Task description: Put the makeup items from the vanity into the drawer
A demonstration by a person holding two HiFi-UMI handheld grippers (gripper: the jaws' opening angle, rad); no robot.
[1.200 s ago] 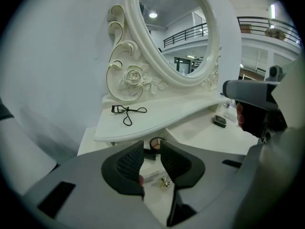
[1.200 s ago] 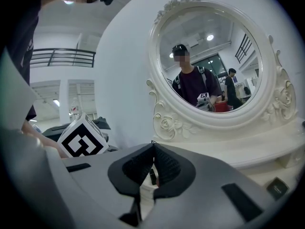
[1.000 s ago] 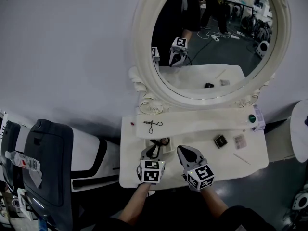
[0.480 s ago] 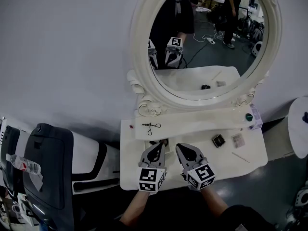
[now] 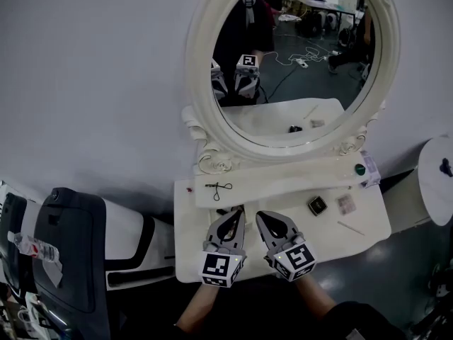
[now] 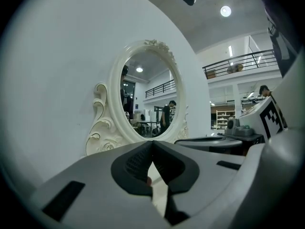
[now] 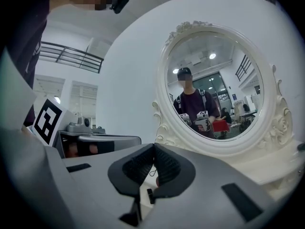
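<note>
In the head view both grippers hover side by side over the front middle of the white vanity top [image 5: 205, 257]. My left gripper [image 5: 238, 210] is shut with nothing visible between its jaws, and in the left gripper view the left gripper [image 6: 152, 142] shows its pads pressed together. My right gripper [image 5: 260, 216] is likewise shut and empty, as the right gripper [image 7: 154, 146] confirms. A black wire curler [image 5: 218, 188] and a small red item [image 5: 189, 188] lie on the raised shelf. A black compact [image 5: 317, 205], a pink palette [image 5: 345, 203] and a thin stick [image 5: 351, 227] lie at the right.
The big oval mirror [image 5: 294, 55] stands behind the shelf. A green-capped jar [image 5: 360, 169] and a small box [image 5: 371, 167] sit at the shelf's right end. A dark chair [image 5: 67, 246] stands left of the vanity, and a round white stool [image 5: 435, 176] to its right.
The left gripper's jaws went from open to shut. The open compartment holding a black item beneath it no longer shows. Both grippers stay near the front edge.
</note>
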